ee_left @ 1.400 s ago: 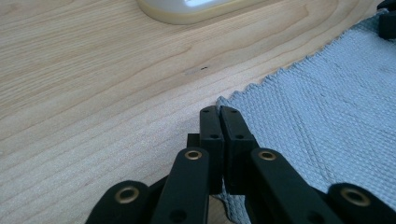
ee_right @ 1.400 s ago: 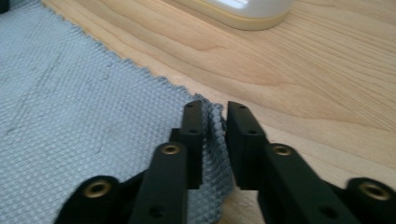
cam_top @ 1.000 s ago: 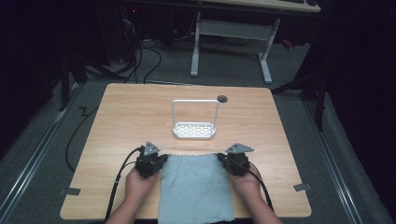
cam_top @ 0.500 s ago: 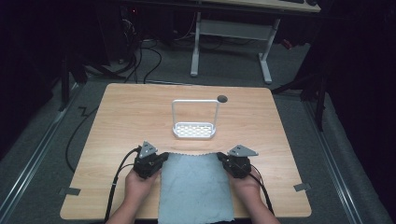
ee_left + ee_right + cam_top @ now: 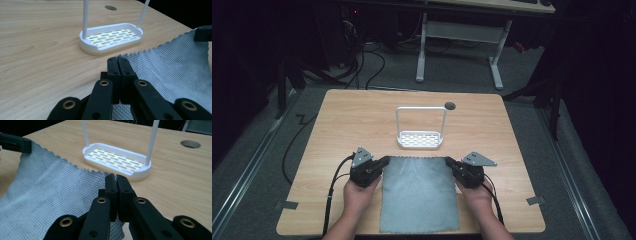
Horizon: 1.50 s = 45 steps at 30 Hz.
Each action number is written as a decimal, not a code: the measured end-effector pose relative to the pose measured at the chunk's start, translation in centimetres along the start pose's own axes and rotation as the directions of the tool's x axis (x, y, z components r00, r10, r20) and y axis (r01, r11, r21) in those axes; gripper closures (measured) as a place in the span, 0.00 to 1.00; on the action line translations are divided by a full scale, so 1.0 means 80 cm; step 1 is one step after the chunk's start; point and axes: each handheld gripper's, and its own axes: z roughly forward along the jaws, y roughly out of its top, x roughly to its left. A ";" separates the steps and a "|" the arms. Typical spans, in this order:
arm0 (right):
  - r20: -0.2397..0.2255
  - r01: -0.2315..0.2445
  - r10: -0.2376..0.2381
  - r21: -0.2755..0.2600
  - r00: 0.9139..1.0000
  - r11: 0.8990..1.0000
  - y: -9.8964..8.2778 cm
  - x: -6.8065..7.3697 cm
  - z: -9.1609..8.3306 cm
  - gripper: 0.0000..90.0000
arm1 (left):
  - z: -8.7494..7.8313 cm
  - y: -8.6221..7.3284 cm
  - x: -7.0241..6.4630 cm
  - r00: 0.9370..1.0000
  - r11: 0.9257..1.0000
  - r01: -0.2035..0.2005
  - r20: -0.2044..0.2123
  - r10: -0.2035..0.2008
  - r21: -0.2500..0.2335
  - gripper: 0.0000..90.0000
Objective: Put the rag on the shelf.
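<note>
my left gripper (image 5: 383, 161) is pinched tight on one far corner of the grey cloth (image 5: 419, 192), and my right gripper (image 5: 449, 162) is pinched on the other far corner. in each gripper view the two black jaws stand pressed together with the woven edge caught between them.

taking the white rack (image 5: 420, 138) as my landmark: the cloth lies on the table (image 5: 347, 120) just on my side of the rack, its far edge near the rack's base but not touching it, and the rest runs back toward me to the table's near edge. the left gripper sits to the rack's near left, the right gripper to its near right, with the cloth's far edge stretched between them. that edge looks slightly lifted at the corners, though i can't tell how far off the wood.

i judge the cloth to be light, soft and limp, with a coarse waffle weave that should give the jaws good bite, so slipping seems unlikely. it will sag in the middle and drag behind unless both corners move together. the corners are the right hold. the rack looks light and thin-framed, so a swinging cloth might nudge it.
</note>
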 end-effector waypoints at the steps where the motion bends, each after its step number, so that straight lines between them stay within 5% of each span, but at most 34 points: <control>1: 0.001 -0.005 0.005 -0.004 1.000 1.000 0.002 -0.002 0.002 0.99 | 0.002 0.003 0.000 1.000 1.000 -0.009 -0.006 0.009 -0.001 1.00; 9: 0.015 -0.011 0.012 -0.061 1.000 0.998 0.022 -0.011 -0.002 0.99 | -0.012 0.029 -0.005 1.000 0.997 -0.017 -0.004 0.017 -0.073 1.00; 19: 0.034 0.014 -0.008 -0.190 0.999 0.982 0.070 -0.009 -0.036 0.99 | -0.033 0.080 -0.019 0.998 0.983 -0.058 -0.004 0.058 -0.177 1.00; 45: 0.057 0.057 -0.040 -0.325 0.998 0.944 0.154 -0.006 -0.070 0.99 | -0.067 0.161 -0.016 0.993 0.948 -0.115 -0.054 0.104 -0.296 1.00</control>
